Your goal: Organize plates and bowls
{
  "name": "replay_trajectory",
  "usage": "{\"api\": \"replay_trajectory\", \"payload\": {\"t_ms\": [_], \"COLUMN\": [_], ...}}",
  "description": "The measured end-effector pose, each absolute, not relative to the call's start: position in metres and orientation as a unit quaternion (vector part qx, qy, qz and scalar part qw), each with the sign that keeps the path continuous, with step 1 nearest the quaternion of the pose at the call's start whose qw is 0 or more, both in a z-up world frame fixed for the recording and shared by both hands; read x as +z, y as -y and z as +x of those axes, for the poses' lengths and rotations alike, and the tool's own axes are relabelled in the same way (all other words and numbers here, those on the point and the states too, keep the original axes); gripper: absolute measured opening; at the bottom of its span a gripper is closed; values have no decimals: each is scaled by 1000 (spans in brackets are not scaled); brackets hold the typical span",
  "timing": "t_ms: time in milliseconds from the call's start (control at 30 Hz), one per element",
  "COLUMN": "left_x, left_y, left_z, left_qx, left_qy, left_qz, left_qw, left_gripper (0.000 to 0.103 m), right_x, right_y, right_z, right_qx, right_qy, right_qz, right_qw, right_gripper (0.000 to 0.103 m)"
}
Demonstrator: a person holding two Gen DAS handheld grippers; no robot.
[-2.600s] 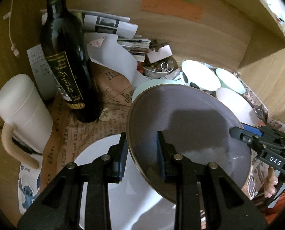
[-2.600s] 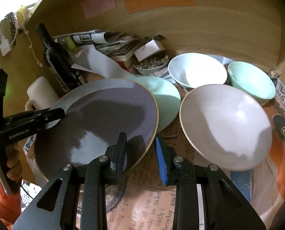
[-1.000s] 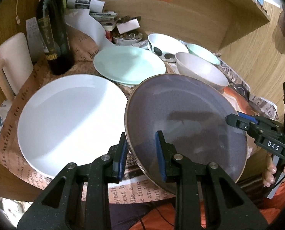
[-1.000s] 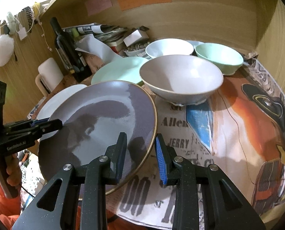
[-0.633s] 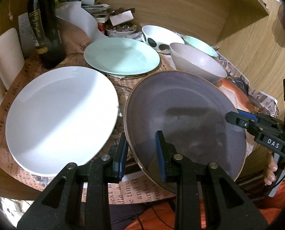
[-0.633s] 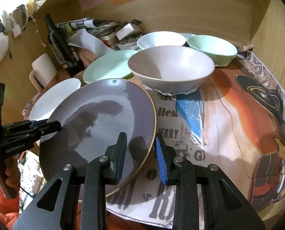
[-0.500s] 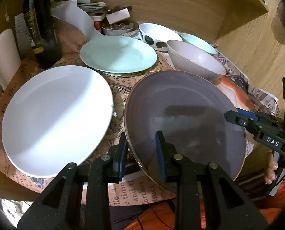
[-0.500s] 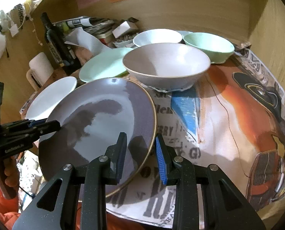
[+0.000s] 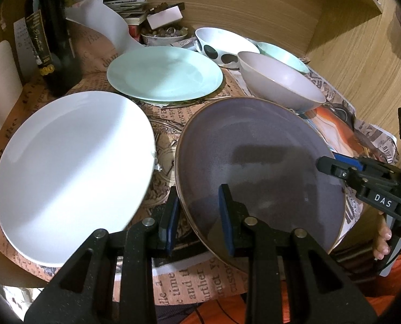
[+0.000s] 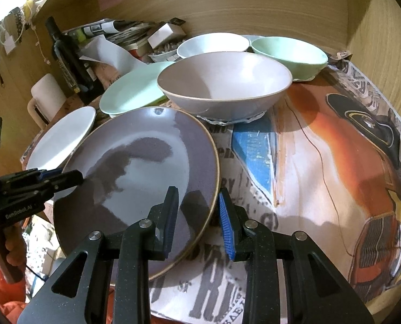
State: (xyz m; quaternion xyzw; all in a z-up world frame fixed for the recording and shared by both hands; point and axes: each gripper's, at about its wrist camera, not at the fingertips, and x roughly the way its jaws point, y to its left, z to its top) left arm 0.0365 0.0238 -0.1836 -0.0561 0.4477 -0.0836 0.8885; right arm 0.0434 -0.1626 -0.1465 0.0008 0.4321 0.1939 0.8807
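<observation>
The grey plate (image 9: 257, 162) is held tilted above the near edge of the table (image 10: 322, 162), clear of the newspaper covering (image 10: 254, 145).

- Left gripper (image 9: 199, 213): jaws nearly closed, clamped across the plate's near-left rim, one pad above and one below.
- Right gripper (image 10: 199, 220): jaws nearly closed, clamped across the plate's opposite rim in the same manner.

Positions of surrounding ware:
- White plate (image 9: 71, 167): flat on the table, just left of the grey plate.
- Mint plate (image 9: 164, 74): flat, behind both.
- Beige bowl (image 10: 223, 83): upright, just behind the grey plate's far rim.
- Spotted white bowl (image 9: 219, 44) and mint bowl (image 10: 289, 50): upright, behind the beige bowl, near the wooden back panel.
- Wine bottle (image 9: 52, 43): upright at far left.
</observation>
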Motion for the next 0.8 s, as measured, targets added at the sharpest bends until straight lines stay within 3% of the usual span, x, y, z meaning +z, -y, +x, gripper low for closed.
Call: {"api": "replay_trajectory", "payload": {"t_ms": [367,433,500,633,800], "left_x": [-176,-168,-156,-135,-118], "left_y": [-25,-28,-31,-35,-45], "left_z": [33,30,23,10,-2], "left_qx": [-66,-62,-59,-49,-33], "left_qy": [-422,-406,-384,-343,-309], "left_qz": [-36,-34,-33,-18,-8], "left_qw": [903,911,921,938,951], "left_gripper": [33,40,53,61,76], "right_x": [-138,-127,-116,-93,-80], "right_y": [163,164,164,158,138], "right_z": [39,35,30,17,15], "right_qx": [167,164,168,182,208], "right_qy": [-403,-382,-362,-316,-292], "right_qz": [-27,-28,-25,-18,-4], "right_qw": [900,909,917,931,934], "right_gripper": [30,33,40,54,64]}}
